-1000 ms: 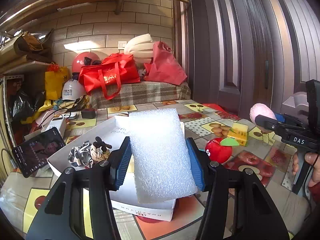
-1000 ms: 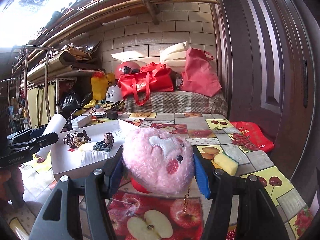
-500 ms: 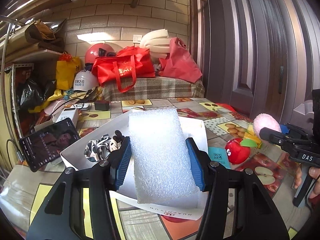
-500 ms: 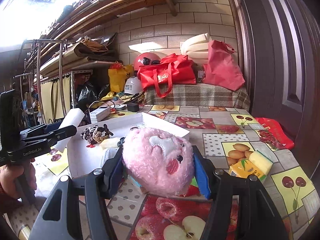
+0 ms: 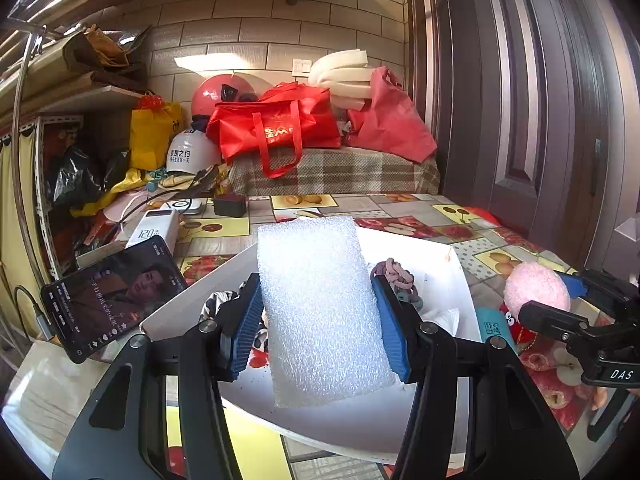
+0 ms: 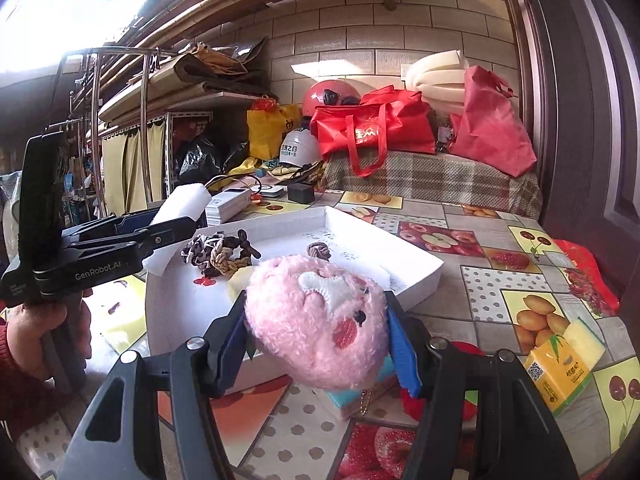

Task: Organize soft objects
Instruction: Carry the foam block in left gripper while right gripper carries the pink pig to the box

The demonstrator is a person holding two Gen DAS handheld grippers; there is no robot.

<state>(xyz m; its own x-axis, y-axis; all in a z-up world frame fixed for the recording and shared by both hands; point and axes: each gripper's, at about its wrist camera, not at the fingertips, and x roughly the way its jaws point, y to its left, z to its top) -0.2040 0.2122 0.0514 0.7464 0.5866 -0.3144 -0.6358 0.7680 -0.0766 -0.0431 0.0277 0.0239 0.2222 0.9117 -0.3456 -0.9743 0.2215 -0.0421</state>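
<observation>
Your left claw (image 5: 320, 320) carries the foam sheet (image 5: 320, 312) leftward and forward: it now hangs over the middle of the white tray (image 5: 440, 268), where a second ago it sat over the tray's near right corner. The phone (image 5: 108, 296) looms larger at your left. The hair ties (image 5: 394, 276) now show right of the foam. Your right claw (image 6: 316, 332) brings the pink plush (image 6: 316, 320) up to the tray's near edge; the tissue pack (image 6: 560, 368) slides off to the right.
</observation>
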